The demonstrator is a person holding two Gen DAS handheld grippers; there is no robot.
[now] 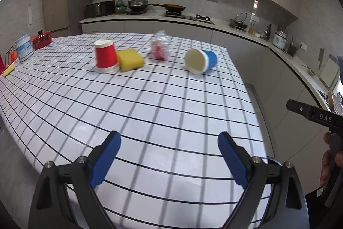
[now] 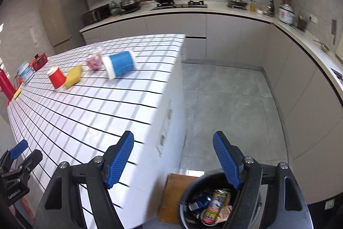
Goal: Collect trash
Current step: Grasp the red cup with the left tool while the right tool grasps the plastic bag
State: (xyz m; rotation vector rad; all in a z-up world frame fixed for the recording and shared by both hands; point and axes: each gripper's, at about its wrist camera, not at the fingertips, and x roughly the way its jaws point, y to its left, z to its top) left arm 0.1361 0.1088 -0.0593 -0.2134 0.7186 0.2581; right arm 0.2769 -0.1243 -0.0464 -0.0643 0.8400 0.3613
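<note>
Trash on the checkered desk (image 1: pixel 150 111): red paper cup (image 1: pixel 106 57) upside down touching a yellow sponge (image 1: pixel 130 59), crumpled plastic bag (image 1: pixel 160 48), blue cup (image 1: pixel 201 60) on its side. Left tongs (image 1: pixel 169 156) and right tongs (image 2: pixel 173 156) gape wide, empty. Black bin (image 2: pixel 193 192) below holds a can (image 2: pixel 216 205).

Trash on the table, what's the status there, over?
Left gripper and right gripper open, empty. Blue cup on its side, red cup upside down, plastic wrapper uncollected. Bin below right gripper. Path clear.

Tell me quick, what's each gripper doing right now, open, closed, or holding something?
Left gripper: open, holding nothing, above the table.
Right gripper: open, holding nothing, over the trash bin.
</note>
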